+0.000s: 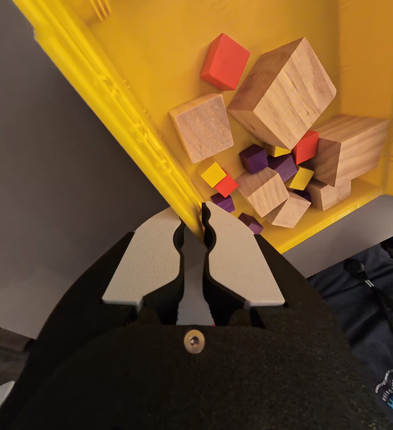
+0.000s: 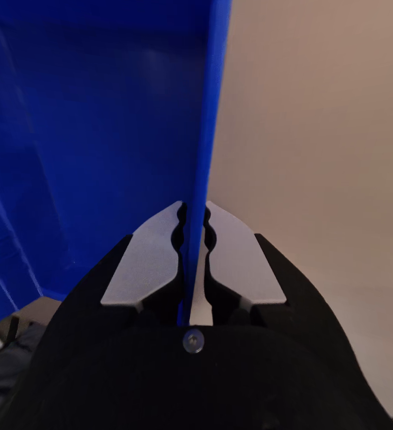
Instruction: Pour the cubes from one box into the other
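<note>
Left wrist view. The background behind the yellow box [image 1: 158, 76] is a plain grey surface [image 1: 39, 162], lighter toward the bottom; whether it is wall or tabletop cannot be told. At lower right lies dark blue fabric [image 1: 353, 314] with a black cord and a small printed mark; the print is not reproduced here.

The left gripper [image 1: 193, 217] is closed on the rim of the yellow box at its near corner, one finger outside the wall and one inside. The box is tilted, and its contents are gathered in the lower corner.

Contents counted, as visible:
- Plain wooden cubes [image 1: 283, 93]: six, of mixed sizes, the largest at the top of the pile.
- Red cubes [image 1: 225, 61]: three, one larger and apart from the pile, two small.
- Yellow cubes [image 1: 213, 174]: three, small.
- Purple cubes [image 1: 253, 158]: five visible, small, some partly hidden under the wooden ones.

The box wall carries moulded ribs and raised marks, too blurred to read.

Right wrist view. The background is a plain beige surface [image 2: 318, 139]. A dark, blurred area lies at lower left.

The right gripper [image 2: 194, 207] is closed on the thin edge wall of the blue box [image 2: 97, 116], one finger on each side. The blue interior fills the left half of the view; no cube shows in the visible part. No label or writing is visible here.
</note>
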`<state>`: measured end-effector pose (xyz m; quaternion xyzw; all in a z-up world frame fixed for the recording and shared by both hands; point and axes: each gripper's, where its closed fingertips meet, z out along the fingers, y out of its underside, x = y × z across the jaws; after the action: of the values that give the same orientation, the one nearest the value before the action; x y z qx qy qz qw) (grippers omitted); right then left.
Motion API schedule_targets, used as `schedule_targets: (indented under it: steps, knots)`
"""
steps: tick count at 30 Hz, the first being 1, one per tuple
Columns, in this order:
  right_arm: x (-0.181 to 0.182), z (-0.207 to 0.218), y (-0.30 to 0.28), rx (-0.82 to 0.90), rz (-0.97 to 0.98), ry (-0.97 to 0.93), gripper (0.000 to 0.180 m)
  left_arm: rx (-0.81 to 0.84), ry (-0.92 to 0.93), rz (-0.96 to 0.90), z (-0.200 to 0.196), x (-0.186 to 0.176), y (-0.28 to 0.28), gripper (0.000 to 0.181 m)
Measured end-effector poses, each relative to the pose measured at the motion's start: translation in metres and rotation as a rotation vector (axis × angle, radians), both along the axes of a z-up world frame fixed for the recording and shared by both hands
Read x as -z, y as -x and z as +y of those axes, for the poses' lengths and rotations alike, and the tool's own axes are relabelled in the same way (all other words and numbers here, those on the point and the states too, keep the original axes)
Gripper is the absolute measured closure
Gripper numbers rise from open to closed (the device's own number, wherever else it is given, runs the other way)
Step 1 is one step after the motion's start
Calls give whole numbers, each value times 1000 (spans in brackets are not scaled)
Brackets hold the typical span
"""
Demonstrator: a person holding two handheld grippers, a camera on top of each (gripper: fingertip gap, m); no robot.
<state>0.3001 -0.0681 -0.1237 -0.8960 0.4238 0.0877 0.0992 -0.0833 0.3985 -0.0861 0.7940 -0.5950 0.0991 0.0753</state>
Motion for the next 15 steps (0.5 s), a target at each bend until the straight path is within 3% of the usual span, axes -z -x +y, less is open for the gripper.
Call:
schedule_targets:
  steps: [3, 5, 10, 13, 15]
  knots:
    - [-45, 2, -25, 70, -175, -31, 159, -3, 19, -23, 0, 0, -1, 169]
    - [-95, 15, -38, 63, -379, -75, 158, 3, 19, -26, 0, 0, -1, 169]
    - [-242, 109, 2, -133, -1053, -353, 164, 16, 13, -25, 0, -1, -1, 168]
    - [-260, 175, 63, -301, -1189, -446, 161, 8, 23, -25, 0, 0, -1, 168]
    - [-239, 221, 103, -392, -1062, -498, 150, 3, 24, -18, 0, 0, -1, 169]
